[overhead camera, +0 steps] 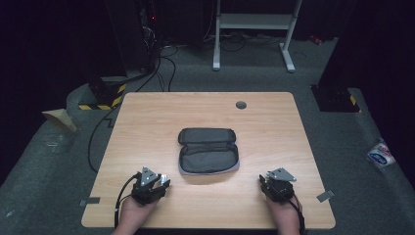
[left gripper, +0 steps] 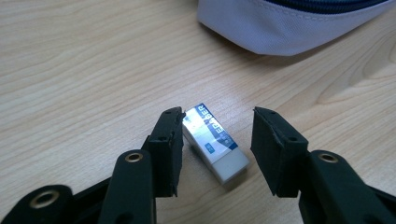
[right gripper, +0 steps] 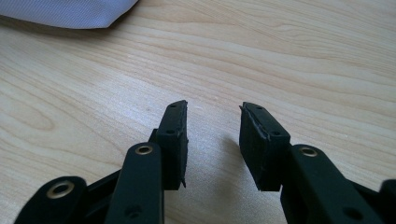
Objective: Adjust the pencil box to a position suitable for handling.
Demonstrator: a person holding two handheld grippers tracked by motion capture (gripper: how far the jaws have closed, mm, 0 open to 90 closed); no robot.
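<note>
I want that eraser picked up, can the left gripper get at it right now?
Probably yes: the left gripper is open with the eraser lying flat between its jaws, nothing covering it.

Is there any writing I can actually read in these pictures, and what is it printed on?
"ERASER": white letters on the blue sleeve of the eraser lying between the open jaws of the left gripper.
Small box mark lower on the sleeve: too small to read.
Packet on the floor, blue logo: too blurred to read.
</note>
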